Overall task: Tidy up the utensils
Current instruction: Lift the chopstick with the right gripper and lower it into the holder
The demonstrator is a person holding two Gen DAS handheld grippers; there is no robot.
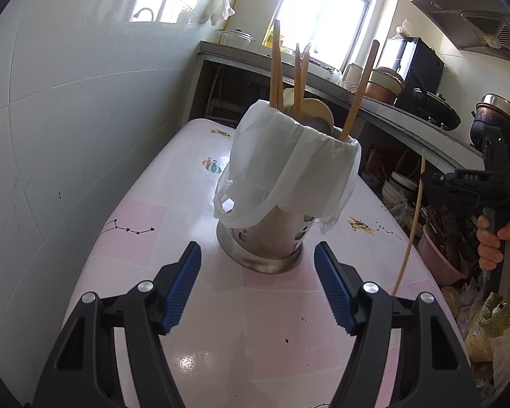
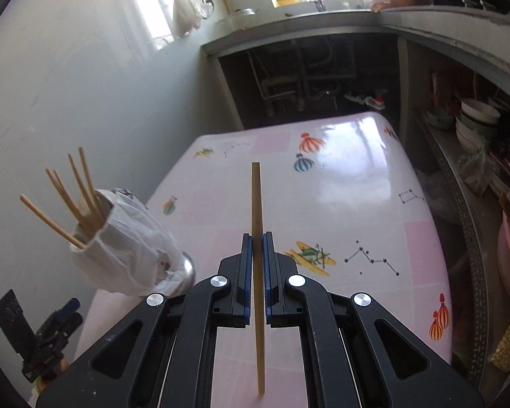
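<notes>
Right gripper (image 2: 257, 238) clenched on a chopstick (image 2: 257, 200) above the tabletop (image 2: 340, 197), left gripper (image 1: 257, 261) released before the utensil holder (image 1: 272, 238) near the left edge.

bamboo chopstick (image 2: 257, 224) upright in claw (image 2: 257, 238)

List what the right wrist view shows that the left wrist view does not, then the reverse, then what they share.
Only the right wrist view shows the right gripper shut on a single chopstick, and the pipes under the counter.

Only the left wrist view shows the left gripper open and empty before the holder's perforated metal base, plus the range hood.

Both show the bag-lined utensil holder with chopsticks in it, on the pink patterned table.
</notes>
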